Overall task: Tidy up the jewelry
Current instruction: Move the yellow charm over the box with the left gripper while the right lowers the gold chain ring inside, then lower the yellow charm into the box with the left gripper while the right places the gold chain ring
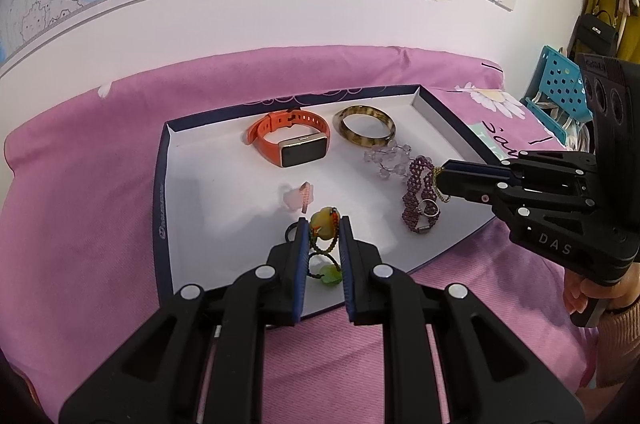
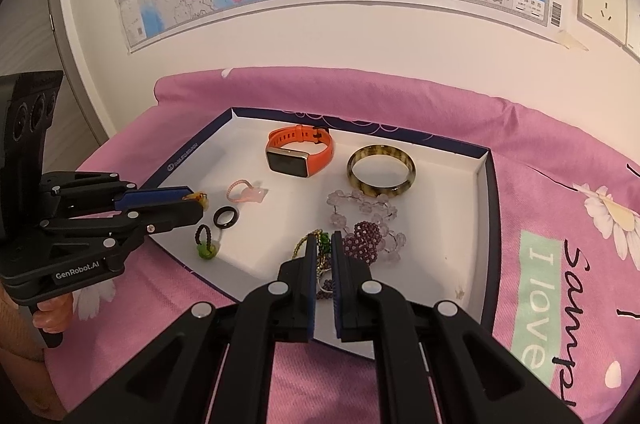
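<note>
Left gripper (image 1: 324, 224), low in its own wrist view at about 6 o'clock, has its blue-padded fingers (image 1: 303, 248) pressed against a yellow-orange pendant (image 1: 325, 222); the dark beaded cord with a green charm (image 1: 330, 275) hangs between them. From the right wrist view the same gripper (image 2: 196, 202) enters from 9 o'clock, and only a sliver of the pendant shows at its tips, while the green charm (image 2: 206, 252) rests on the tray floor.

Right gripper (image 2: 325, 244) has its fingers nearly together around a gold chain with green beads (image 2: 320, 240); whether they pinch it I cannot tell. The left view shows it (image 1: 438, 180) side-on from 3 o'clock, its tips touching the chain beside a purple beaded bracelet (image 1: 418, 192).

All the jewelry lies in a shallow white box-lid tray (image 1: 192, 184) on a pink bedspread (image 1: 80, 204). Toward 12 o'clock sit an orange smartwatch (image 1: 290, 142) and, to its right, a brown mottled bangle (image 1: 364, 131). Clear crystal beads (image 1: 386, 160) lie between bangle and purple bracelet. A pale pink piece (image 1: 296, 196) sits mid-tray. Only the right view shows a black ring (image 2: 226, 217) clearly; in the left view a finger mostly hides it.
</note>
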`<state>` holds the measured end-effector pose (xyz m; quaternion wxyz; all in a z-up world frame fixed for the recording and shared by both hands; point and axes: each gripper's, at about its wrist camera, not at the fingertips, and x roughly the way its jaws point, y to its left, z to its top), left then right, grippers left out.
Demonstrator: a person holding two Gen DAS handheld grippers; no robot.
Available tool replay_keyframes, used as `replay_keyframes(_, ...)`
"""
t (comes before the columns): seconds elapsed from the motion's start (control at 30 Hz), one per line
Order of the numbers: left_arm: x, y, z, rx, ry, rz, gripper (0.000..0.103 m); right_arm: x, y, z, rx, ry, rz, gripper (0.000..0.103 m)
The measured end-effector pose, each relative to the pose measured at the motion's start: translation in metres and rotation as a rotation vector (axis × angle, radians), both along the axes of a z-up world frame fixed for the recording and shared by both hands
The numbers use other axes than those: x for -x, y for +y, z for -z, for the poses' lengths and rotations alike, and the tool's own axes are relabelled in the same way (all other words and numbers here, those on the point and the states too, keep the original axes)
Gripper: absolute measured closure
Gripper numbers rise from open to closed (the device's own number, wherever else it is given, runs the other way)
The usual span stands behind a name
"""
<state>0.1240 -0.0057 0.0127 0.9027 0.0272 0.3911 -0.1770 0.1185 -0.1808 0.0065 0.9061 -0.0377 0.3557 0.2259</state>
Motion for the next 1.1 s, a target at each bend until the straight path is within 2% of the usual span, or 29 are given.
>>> replay_keyframes(1.1,-0.0090,-0.0006,0.0079,-0.011,0.017,-0.026,0.088,-0.0038,0.0019,0.0020,0.004,0.004,-0.002,0.098)
